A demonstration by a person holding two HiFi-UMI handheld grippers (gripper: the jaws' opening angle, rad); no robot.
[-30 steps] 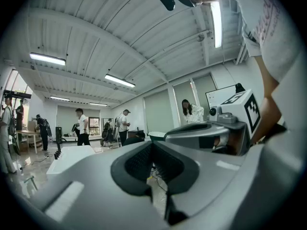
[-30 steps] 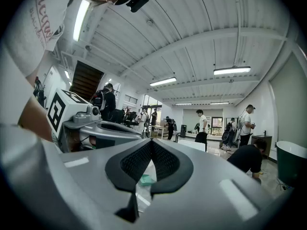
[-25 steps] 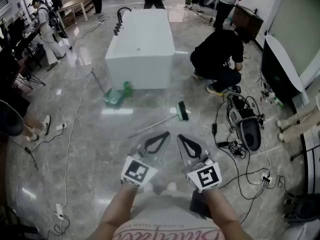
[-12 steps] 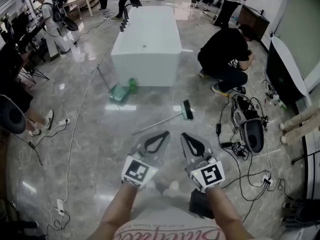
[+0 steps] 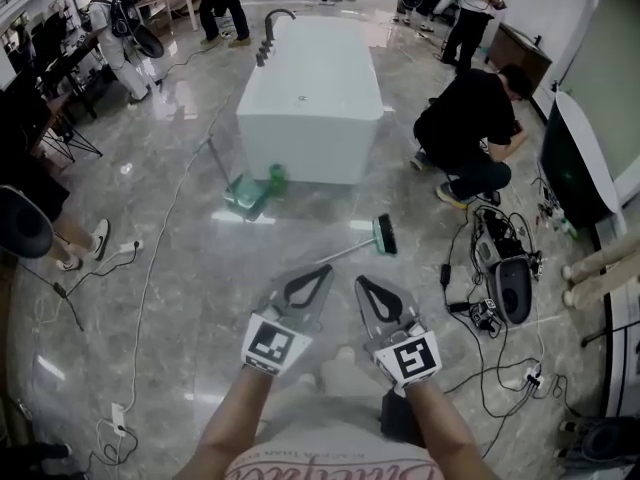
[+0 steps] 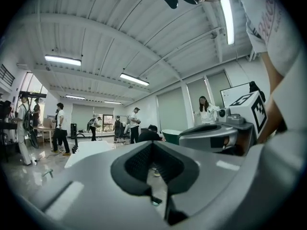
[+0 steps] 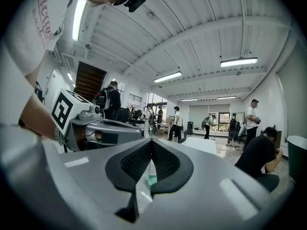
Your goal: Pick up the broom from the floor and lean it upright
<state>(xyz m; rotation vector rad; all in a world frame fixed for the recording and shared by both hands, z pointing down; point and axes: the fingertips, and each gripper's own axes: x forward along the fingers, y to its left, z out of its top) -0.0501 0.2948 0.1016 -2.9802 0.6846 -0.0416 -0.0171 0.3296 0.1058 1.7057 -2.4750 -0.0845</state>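
Left gripper and right gripper, held level and side by side in front of the person; both are clenched tip to tip with nothing between the jaws. Just beyond their tips the broom lies flat on the glossy marble floor, untouched, its handle slanting toward the grippers and its dark green head at the far right end. Farther off stands a white bathtub with a green dustpan at its near left corner; a person in black crouches to its right.
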